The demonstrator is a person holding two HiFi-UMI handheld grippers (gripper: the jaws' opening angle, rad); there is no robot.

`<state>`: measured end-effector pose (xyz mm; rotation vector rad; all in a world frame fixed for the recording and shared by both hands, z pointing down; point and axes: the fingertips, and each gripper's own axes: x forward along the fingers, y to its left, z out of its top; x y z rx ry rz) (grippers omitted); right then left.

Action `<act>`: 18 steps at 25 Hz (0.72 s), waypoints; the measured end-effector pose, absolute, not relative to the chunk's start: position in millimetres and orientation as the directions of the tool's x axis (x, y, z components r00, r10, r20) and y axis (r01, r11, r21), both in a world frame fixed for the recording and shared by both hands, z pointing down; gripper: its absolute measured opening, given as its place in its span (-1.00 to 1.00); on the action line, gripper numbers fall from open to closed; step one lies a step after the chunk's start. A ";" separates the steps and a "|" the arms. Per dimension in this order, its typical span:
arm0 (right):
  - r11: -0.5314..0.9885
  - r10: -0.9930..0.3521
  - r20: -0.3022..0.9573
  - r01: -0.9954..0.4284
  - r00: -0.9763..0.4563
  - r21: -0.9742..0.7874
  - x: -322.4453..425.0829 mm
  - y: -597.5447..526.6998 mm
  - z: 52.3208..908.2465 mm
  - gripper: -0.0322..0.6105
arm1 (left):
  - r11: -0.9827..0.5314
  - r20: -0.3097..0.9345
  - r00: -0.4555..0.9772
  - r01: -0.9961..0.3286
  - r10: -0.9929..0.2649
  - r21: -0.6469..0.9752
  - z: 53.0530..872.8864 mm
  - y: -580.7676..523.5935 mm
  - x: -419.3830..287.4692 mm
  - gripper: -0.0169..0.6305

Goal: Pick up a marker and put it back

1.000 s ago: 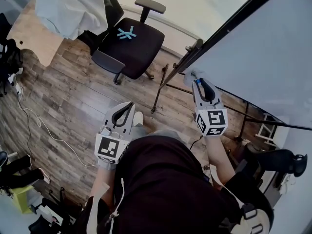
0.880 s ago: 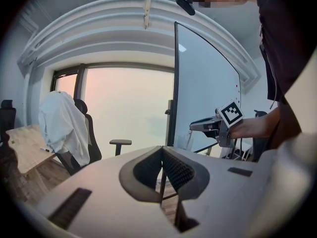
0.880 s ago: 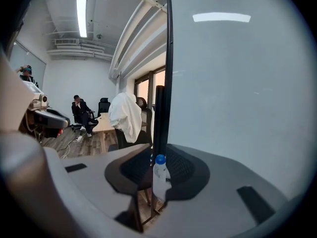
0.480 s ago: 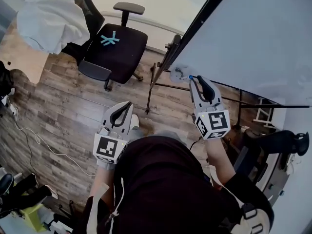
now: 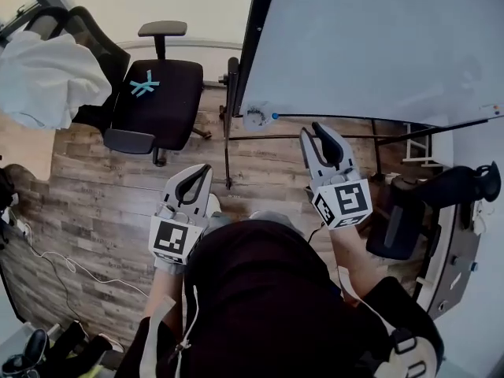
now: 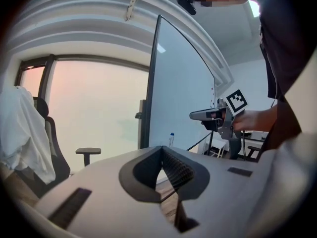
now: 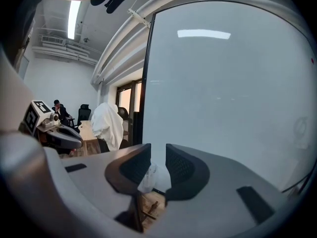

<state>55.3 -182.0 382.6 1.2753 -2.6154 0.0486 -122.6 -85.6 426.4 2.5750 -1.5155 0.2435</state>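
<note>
While ribbed left tongs meet, right tongs gape near glossy whiteboard.

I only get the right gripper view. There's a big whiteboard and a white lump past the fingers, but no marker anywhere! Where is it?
Observer: The head view shows the marker, blue cap, at the bottom edge of the whiteboard, right beside that white lump and apart from the right gripper.
Operator: Is the other one holding something?
Observer: No. In its own view the left gripper has its fingers together, nothing between them.
Operator: What's down below?
Observer: A black office chair with a light blue mark on its seat, on the wood floor.
</note>
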 end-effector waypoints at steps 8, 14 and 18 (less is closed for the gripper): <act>0.522 -0.839 0.219 -0.850 -0.499 0.063 98.2 -164.5 380.6 -0.63 | -0.599 0.192 0.591 -0.801 -0.783 0.023 422.1 -105.6 -87.3 -0.92; 0.450 -0.875 0.225 -0.892 -0.429 0.051 127.3 -149.2 384.8 -0.63 | -0.652 0.208 0.642 -0.758 -0.738 0.023 416.6 -116.4 -61.9 -0.92; 0.405 -0.893 0.230 -0.913 -0.386 0.040 143.3 -139.7 388.7 -0.63 | -0.697 0.191 0.686 -0.717 -0.702 0.014 417.7 -121.0 -46.4 -0.92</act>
